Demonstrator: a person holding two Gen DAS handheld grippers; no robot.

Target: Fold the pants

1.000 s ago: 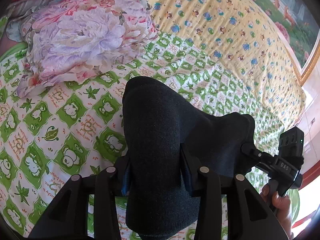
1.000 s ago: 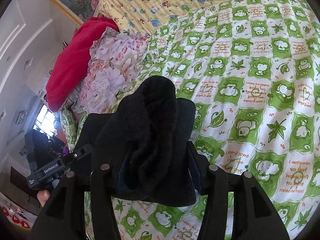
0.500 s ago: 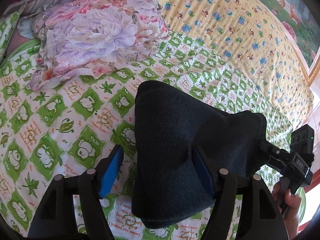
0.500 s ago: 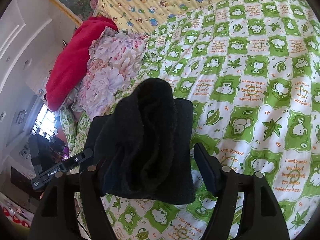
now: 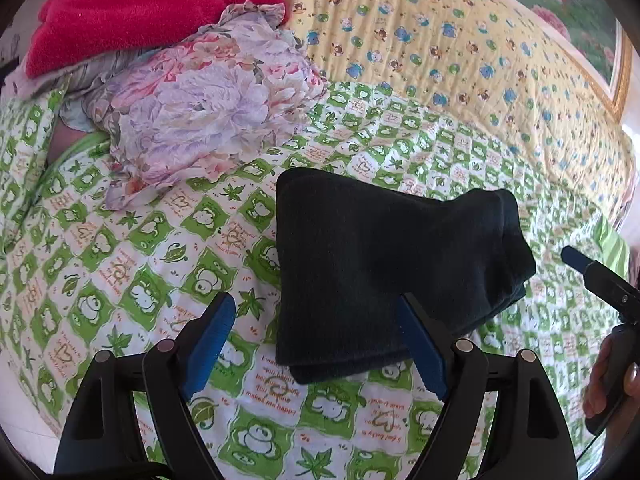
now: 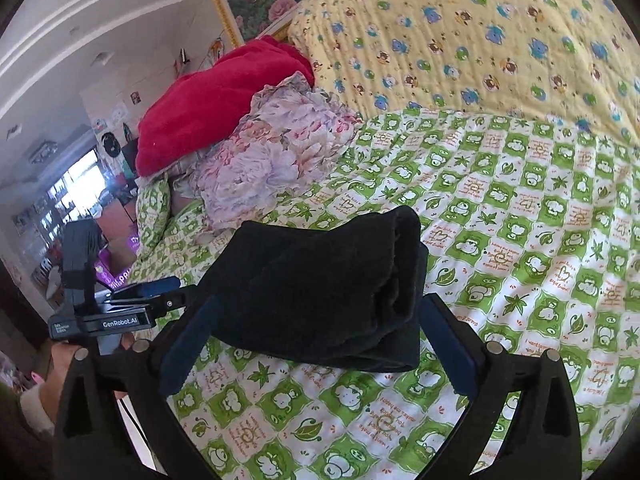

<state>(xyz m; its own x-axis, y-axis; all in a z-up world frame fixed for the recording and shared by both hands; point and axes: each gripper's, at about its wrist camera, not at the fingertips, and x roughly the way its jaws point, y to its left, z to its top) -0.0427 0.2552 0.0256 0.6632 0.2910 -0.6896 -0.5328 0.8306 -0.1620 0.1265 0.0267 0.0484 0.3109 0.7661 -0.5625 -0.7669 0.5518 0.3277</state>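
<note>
The dark folded pants lie in a thick bundle on the green-and-white checked bedsheet. My left gripper hovers over the bundle's near end, its jaws opening; the left blue pad stands well off the cloth, the other just beside it. In the right wrist view the pants lie between the fingers of my right gripper, whose jaws are also opening, with neither pad pressing the fabric. Each gripper shows in the other's view: the right gripper and the left gripper, both apart from the pants.
A crumpled floral cloth and a red blanket are heaped behind the pants. A yellow cartoon-print quilt covers the far side of the bed. The bed's edge and the room lie at the left. A hand holds the right gripper.
Both grippers went from shut on the pants to open and drew back and up. The pants dropped out of the raised folds and now lie on the sheet.
</note>
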